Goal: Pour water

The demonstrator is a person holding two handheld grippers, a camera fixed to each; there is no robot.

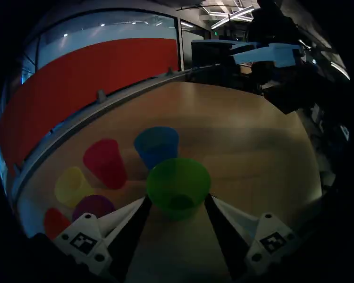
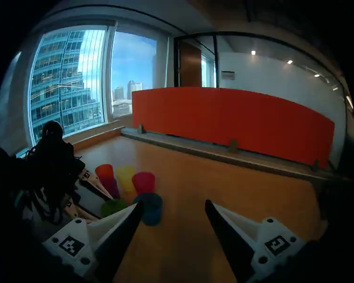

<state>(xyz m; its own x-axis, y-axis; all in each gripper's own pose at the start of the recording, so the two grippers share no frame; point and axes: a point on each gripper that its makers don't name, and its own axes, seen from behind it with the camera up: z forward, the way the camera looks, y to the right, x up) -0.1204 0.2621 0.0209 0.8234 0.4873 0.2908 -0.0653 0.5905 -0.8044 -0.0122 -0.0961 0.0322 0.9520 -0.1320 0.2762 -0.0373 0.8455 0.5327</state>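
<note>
Presently, left gripper (image 1: 177,198): fingers spread wide, tips low in the left gripper view.
Green cup (image 1: 178,181): upright on the table (image 1: 243,137), directly between the two left fingertips, mouth open to the camera.
Contact: each fingertip sits just beside the cup wall; whether either one touches it cannot be told.
Cup contents: a darker patch at the bottom; liquid or shadow cannot be told.
Neighbouring cups: blue cup (image 1: 156,144) just behind the green one; red cup (image 1: 105,160), yellow cup (image 1: 72,185), purple cup (image 1: 94,206) and orange cup (image 1: 54,221) grouped to its left, all outside the fingers.
Right gripper (image 2: 173,207): fingers spread, bare table between them; the cup cluster lies to the left of its left finger.
Background: red partition (image 2: 233,118) along the far table edge.
</note>
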